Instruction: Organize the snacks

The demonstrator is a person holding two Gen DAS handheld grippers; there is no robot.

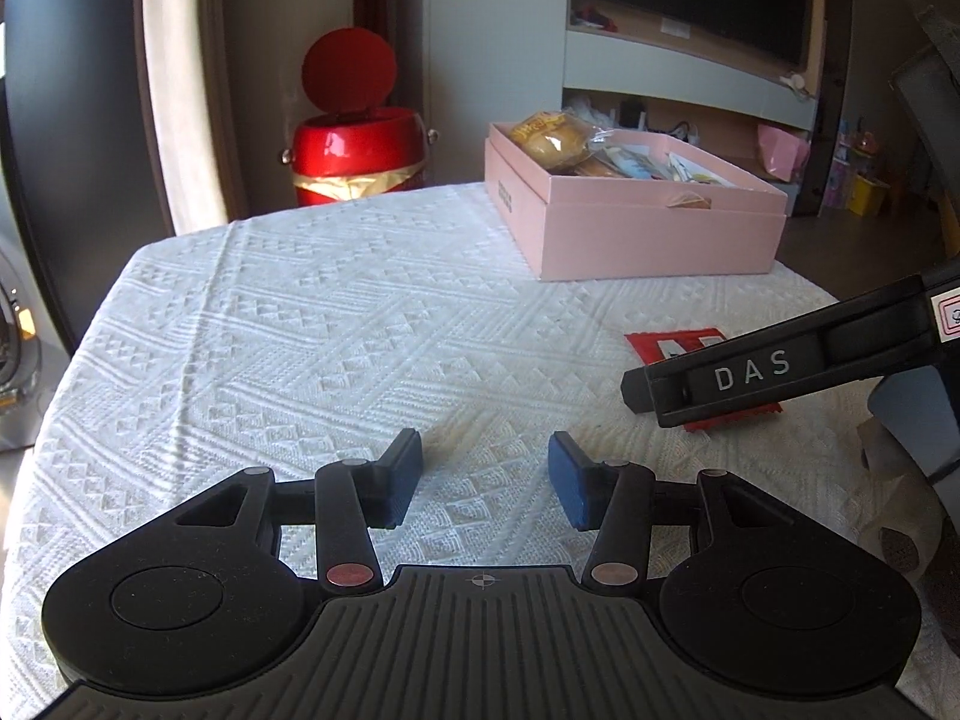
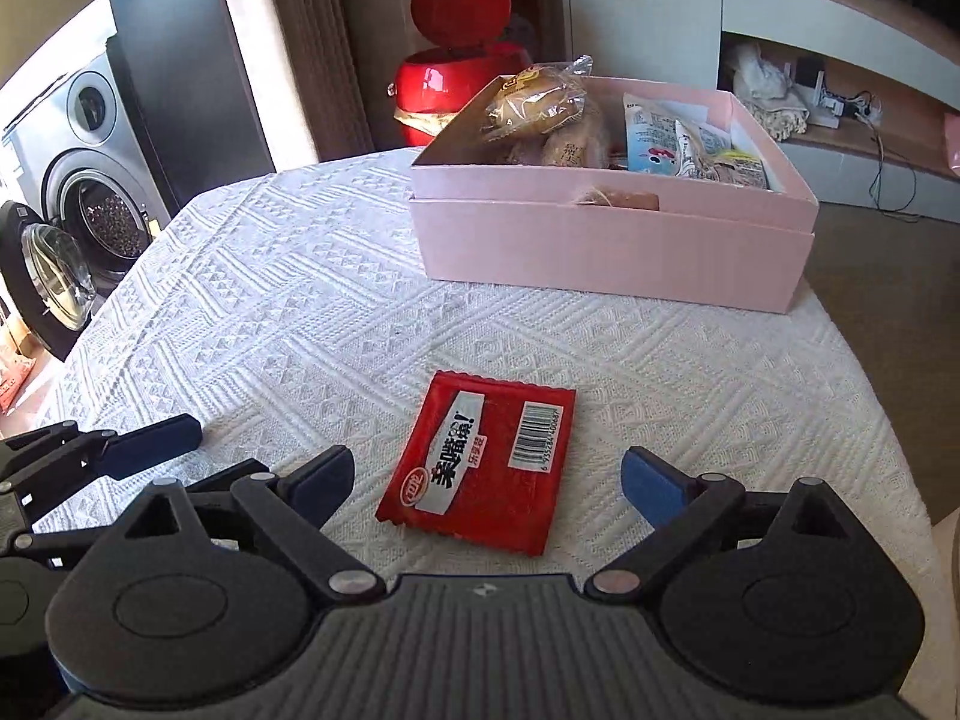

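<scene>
A flat red snack packet [image 2: 480, 462] with a barcode lies on the white tablecloth [image 2: 288, 300]. My right gripper [image 2: 486, 480] is open, its blue pads either side of the packet's near half and above it. A pink box [image 2: 612, 246] at the far side holds wrapped buns [image 2: 534, 102] and several other packets. My left gripper [image 1: 485, 477] is open and empty over bare cloth; its finger shows in the right wrist view [image 2: 150, 450]. In the left wrist view the box [image 1: 648, 228] is far right, and the red packet [image 1: 672, 342] is mostly hidden behind the right gripper's finger [image 1: 780, 366].
A red bin [image 2: 456, 72] with its lid up stands on the floor behind the table. A washing machine [image 2: 78, 180] with an open door is at the left. A TV shelf unit [image 1: 690, 60] is behind the box. The table edge curves at right [image 2: 888, 420].
</scene>
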